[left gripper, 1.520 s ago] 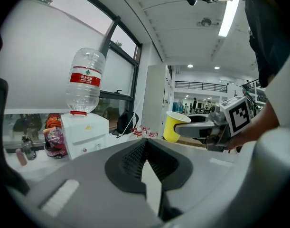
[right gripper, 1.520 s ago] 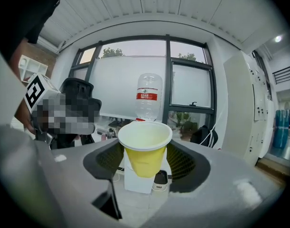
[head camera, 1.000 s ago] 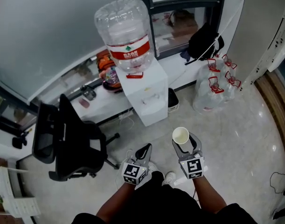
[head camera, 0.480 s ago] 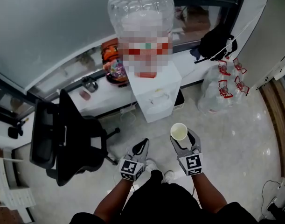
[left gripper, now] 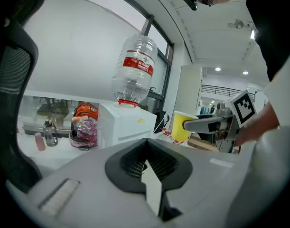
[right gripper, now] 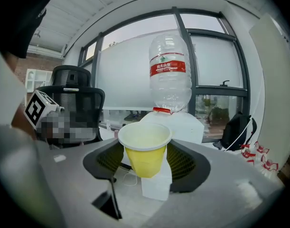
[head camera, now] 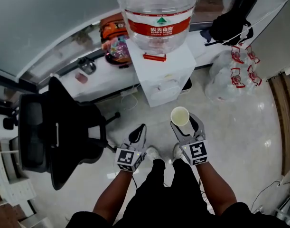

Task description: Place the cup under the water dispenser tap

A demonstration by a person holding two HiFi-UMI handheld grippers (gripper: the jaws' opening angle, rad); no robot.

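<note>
Presently: one yellow cup [head camera: 180,116] in carriage toward one water dispenser [head camera: 163,75].

Handling: the white dispenser stands ahead against the window ledge with an inverted bottle [head camera: 156,8] on top; its taps are too small to make out from here. The cup rides upright and appears empty, clamped at its sides by the right gripper [head camera: 184,123], well short of the cabinet. It is best kept level, rim up, brought in low to the front face and centred beneath one spout before the jaws let go. The squeeze should be light, as a thin cup likely buckles. The left gripper [head camera: 138,135] has its jaws pressed together on nothing and should keep aside. Count: office chair [head camera: 54,132], one; dispenser, one; bottle, one; black bag [head camera: 230,26], one; grippers, two; cup, one.
</note>
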